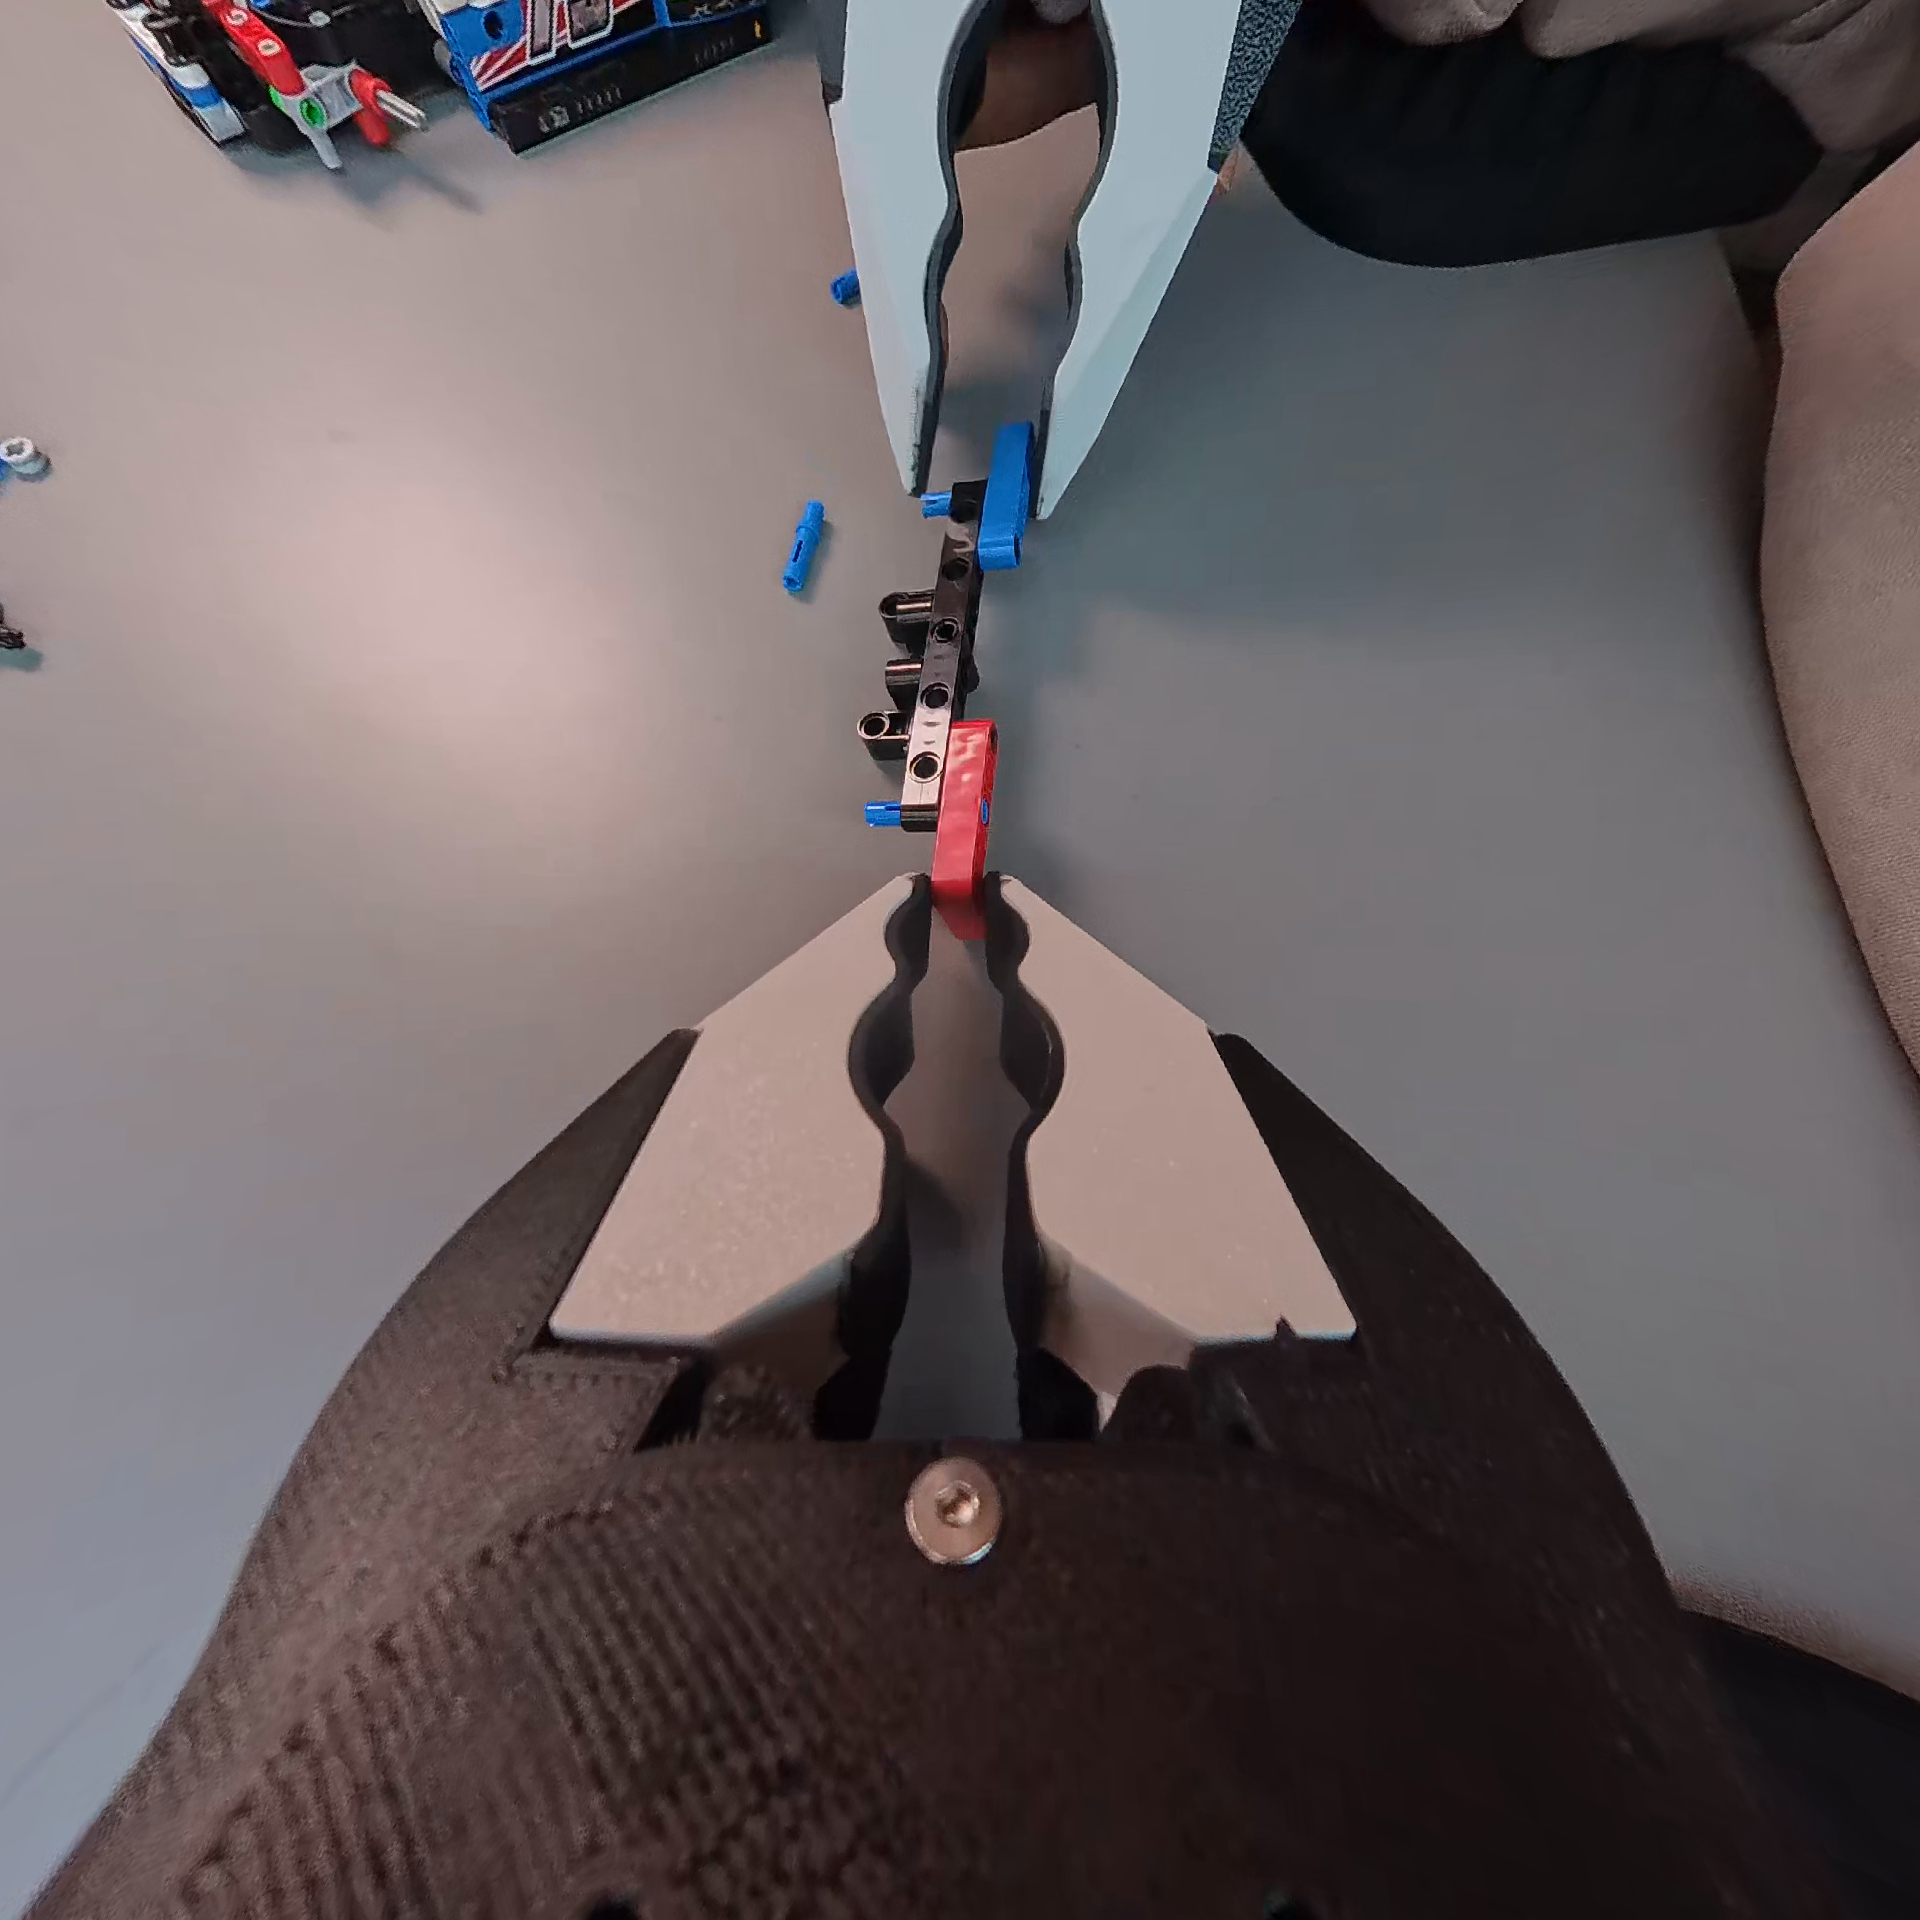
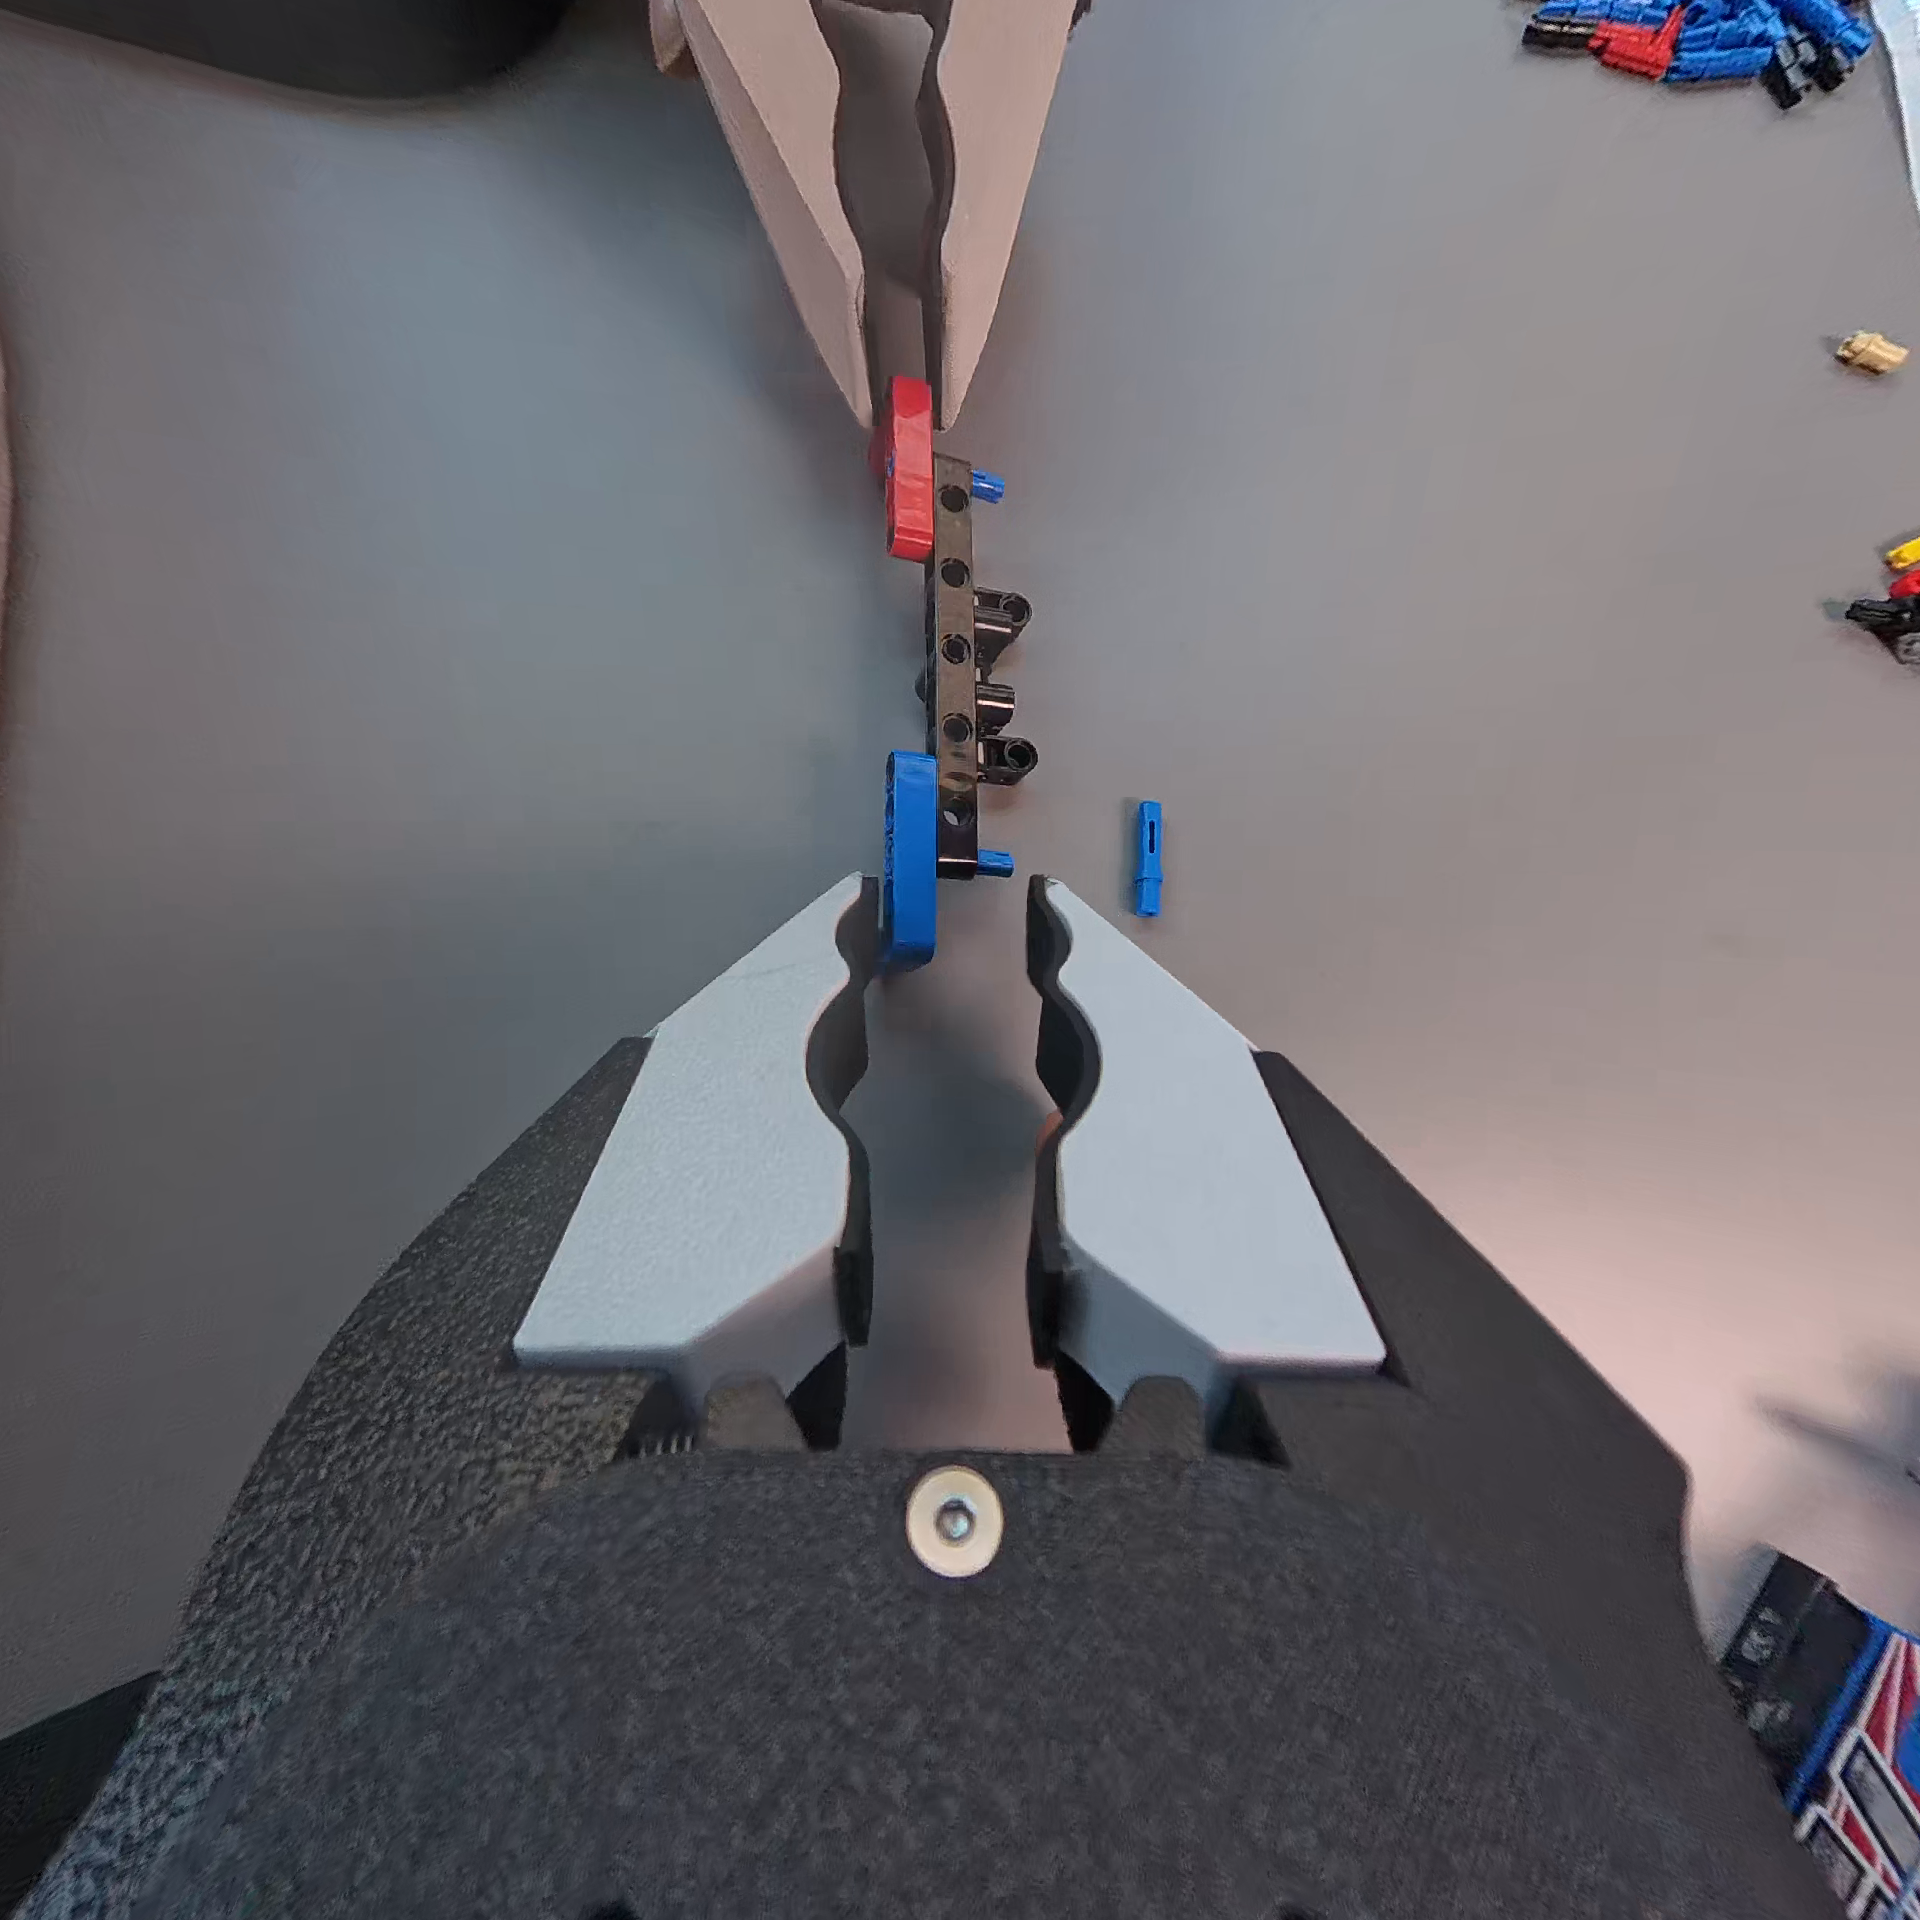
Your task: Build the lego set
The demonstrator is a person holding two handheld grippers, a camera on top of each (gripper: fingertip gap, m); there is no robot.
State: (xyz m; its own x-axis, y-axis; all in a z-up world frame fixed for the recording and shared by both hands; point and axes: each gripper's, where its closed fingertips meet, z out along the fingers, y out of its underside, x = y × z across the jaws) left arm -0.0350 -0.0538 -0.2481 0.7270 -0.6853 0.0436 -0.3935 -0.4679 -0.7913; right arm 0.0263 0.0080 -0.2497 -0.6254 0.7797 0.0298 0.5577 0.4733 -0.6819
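Note:
A black beam (image 1: 943, 665) with side connectors lies between the two grippers; it also shows in the right wrist view (image 2: 956, 665). A red liftarm (image 1: 964, 821) is fixed at its near end and a blue liftarm (image 1: 1008, 499) at its far end. My left gripper (image 1: 956, 894) is shut on the red liftarm (image 2: 910, 468). My right gripper (image 2: 948, 894) is open; its left finger touches the blue liftarm (image 2: 912, 862), its right finger stands apart. Small blue pins (image 2: 992, 860) stick out of the beam's ends.
Loose blue pins (image 1: 802, 549) (image 1: 844, 286) lie on the grey table (image 1: 416, 831). A partly built model (image 1: 270, 73) and its box (image 1: 613, 62) stand far left. A pile of blue, red and black parts (image 2: 1714, 42) lies far right. A person's dark sleeve (image 1: 1507, 156) is behind. Spacing between my two grippers at the tips: around 10 cm.

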